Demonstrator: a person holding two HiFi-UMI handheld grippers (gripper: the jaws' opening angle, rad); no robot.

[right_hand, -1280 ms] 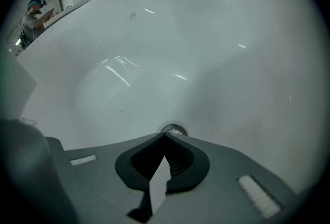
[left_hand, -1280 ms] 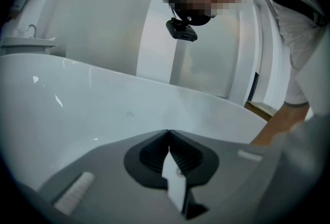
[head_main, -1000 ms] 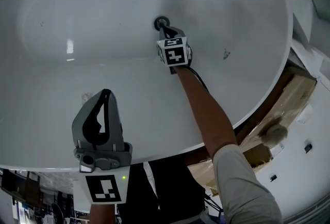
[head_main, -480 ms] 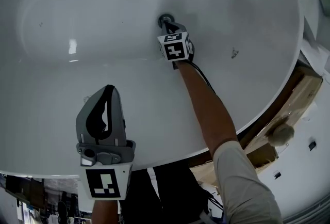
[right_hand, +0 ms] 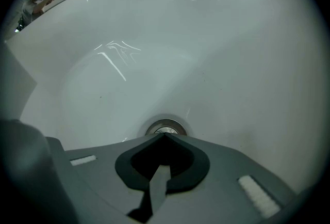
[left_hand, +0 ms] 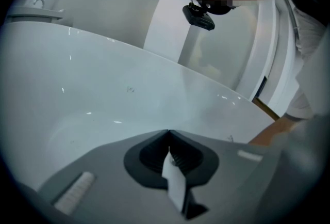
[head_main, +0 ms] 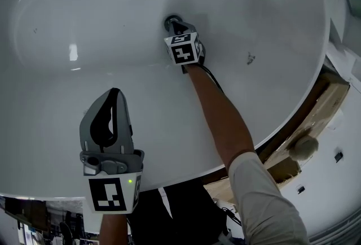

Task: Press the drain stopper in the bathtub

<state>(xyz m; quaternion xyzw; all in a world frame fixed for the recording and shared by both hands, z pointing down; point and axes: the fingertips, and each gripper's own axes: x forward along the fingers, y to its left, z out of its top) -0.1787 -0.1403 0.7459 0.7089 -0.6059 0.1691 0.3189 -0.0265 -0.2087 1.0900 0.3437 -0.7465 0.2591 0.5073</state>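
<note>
Right gripper view: the right gripper point(right_hand: 164, 135), closed up and holding nothing, is right at the drain stopper point(right_hand: 166, 127), so push straight down.

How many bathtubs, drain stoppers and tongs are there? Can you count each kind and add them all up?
bathtub: 1
drain stopper: 1
tongs: 2 (left tongs, right tongs)
Total: 4
</note>
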